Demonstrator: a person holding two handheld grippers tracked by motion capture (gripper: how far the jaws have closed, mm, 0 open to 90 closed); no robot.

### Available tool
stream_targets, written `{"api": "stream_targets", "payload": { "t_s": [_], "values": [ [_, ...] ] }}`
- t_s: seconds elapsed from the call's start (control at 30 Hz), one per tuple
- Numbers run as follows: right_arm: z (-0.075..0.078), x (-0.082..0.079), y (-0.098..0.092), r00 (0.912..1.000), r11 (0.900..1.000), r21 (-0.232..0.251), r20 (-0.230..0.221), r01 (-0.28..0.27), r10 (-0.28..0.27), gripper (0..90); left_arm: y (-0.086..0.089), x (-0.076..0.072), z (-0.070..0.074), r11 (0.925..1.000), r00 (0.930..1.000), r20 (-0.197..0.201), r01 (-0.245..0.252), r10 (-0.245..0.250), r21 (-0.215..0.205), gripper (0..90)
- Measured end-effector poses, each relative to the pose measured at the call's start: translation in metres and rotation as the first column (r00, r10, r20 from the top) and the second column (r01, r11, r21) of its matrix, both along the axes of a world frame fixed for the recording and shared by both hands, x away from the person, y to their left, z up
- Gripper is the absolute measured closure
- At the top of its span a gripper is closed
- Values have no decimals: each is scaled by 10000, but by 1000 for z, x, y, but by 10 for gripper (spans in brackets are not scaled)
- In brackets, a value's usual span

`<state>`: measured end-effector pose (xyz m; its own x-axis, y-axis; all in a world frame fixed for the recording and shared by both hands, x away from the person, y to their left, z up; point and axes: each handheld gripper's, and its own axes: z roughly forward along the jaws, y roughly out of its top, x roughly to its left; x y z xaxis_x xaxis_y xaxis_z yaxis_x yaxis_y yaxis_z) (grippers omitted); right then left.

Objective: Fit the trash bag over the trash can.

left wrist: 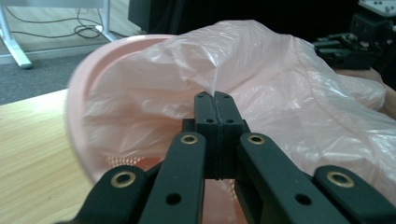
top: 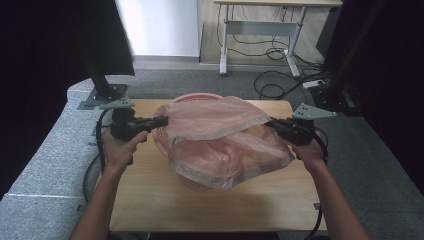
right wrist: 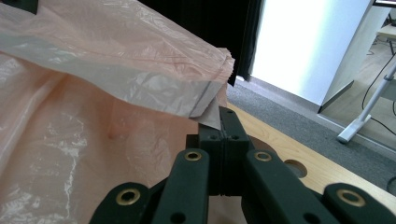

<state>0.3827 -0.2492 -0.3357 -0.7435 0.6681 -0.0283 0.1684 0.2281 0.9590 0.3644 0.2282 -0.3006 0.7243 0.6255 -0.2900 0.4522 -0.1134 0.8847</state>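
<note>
A thin pink plastic bag [top: 220, 135] lies spread over a pink round basket [top: 162, 142] in the middle of the wooden table [top: 150, 200]. My left gripper [top: 165, 120] is at the bag's left edge, and in the left gripper view its jaws [left wrist: 215, 100] are shut on a pinch of the bag [left wrist: 243, 74] above the basket rim [left wrist: 79, 93]. My right gripper [top: 270, 123] holds the bag's right edge; in the right gripper view its jaws [right wrist: 223, 116] are shut on a folded corner of the bag [right wrist: 140, 65].
A desk frame with white legs [top: 260, 35] and loose cables [top: 280, 80] stand on the floor beyond the table. Black stands [top: 102, 85] rise at the far left and far right corners. The table's near half is bare wood.
</note>
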Motion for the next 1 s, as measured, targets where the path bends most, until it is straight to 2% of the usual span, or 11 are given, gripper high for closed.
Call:
{"api": "stream_targets", "payload": {
  "t_s": [0.07,0.17,0.27,0.4,0.53,0.6,0.67,0.83,0.93,0.97,1.0],
  "values": [
    [0,1,0,10000,10000,31,-32,90,-90,892,8,2,-3,9989,9999,2,-137,137,-437,899],
    [1,3,-3,9998,9997,108,-75,200,-199,893,20,7,-8,9949,9994,-235,-289,267,-969,899],
    [1,5,-5,9996,9995,213,-171,245,-241,893,26,9,-12,9912,9990,-447,-10,-49,-1324,899],
    [2,5,-3,9997,9997,161,-118,208,-206,893,17,1,-9,9916,9990,-235,339,-371,-1250,873],
    [4,3,0,9998,9997,123,-52,187,-186,893,6,-4,-4,9904,9979,-124,618,-639,-1236,652],
    [4,1,2,9999,9999,48,16,142,-143,892,2,-4,-3,9905,9963,-276,777,-813,-1136,559],
    [6,-2,3,9999,10000,-30,109,70,-69,892,-2,-3,-4,9875,9933,-465,990,-1054,-1228,466],
    [7,-5,4,9998,9999,-167,189,34,-31,892,-6,-8,1,9817,9917,-394,1149,-1222,-1519,442],
    [7,-4,2,9998,9999,-133,212,41,-39,892,-11,-8,1,9934,9946,-509,867,-906,-755,449],
    [8,-4,1,9998,10000,-74,190,43,-42,892,-16,-6,-1,9949,9937,-704,836,-875,-566,504],
    [8,-4,1,9998,10000,-74,190,43,-42,892,-16,-6,-1,9949,9937,-704,836,-875,-566,563]
  ]
}}
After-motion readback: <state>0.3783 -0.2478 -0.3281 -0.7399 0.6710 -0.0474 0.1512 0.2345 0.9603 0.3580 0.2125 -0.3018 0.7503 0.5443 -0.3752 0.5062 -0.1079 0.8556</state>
